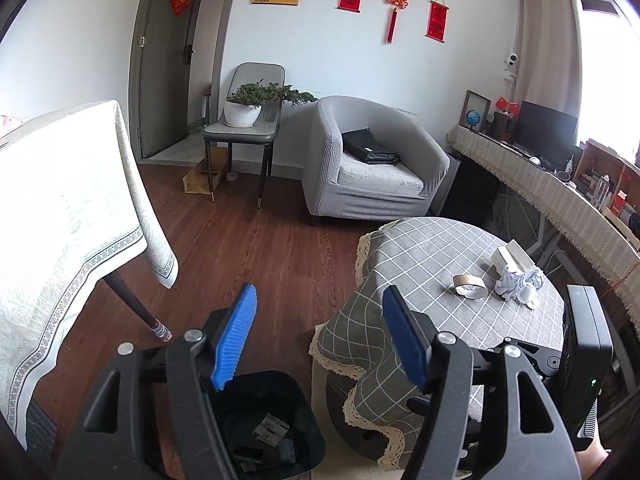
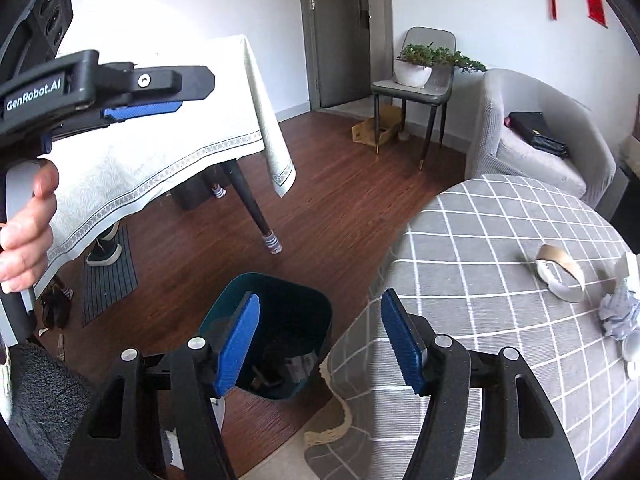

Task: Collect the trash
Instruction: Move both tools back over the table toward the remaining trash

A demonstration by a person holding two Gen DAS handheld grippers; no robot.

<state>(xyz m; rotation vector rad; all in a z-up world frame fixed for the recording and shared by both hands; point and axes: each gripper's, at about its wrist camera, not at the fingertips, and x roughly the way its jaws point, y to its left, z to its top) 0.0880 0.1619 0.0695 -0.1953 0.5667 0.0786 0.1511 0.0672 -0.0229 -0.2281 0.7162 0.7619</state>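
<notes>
A dark bin [image 1: 276, 432] stands on the floor below my left gripper [image 1: 320, 300], with scraps inside; it also shows in the right wrist view [image 2: 280, 320]. On the round checked table [image 1: 440, 248] lie an empty tape roll [image 1: 470, 286], crumpled paper [image 1: 518, 284] and a small box [image 1: 514, 258]. The roll [image 2: 560, 272] and the paper [image 2: 620, 312] show at the right of the right wrist view. My left gripper is open and empty above the bin. My right gripper [image 2: 320, 304] is open and empty between the bin and the table edge [image 2: 400, 240]. The left gripper appears at upper left of the right wrist view [image 2: 140, 92].
A table with a white cloth [image 1: 60, 200] stands at the left, its leg [image 1: 136, 312] near the bin. A grey armchair [image 1: 372, 160] and a chair with a potted plant [image 1: 244, 112] stand behind. A long desk [image 1: 560, 192] runs along the right.
</notes>
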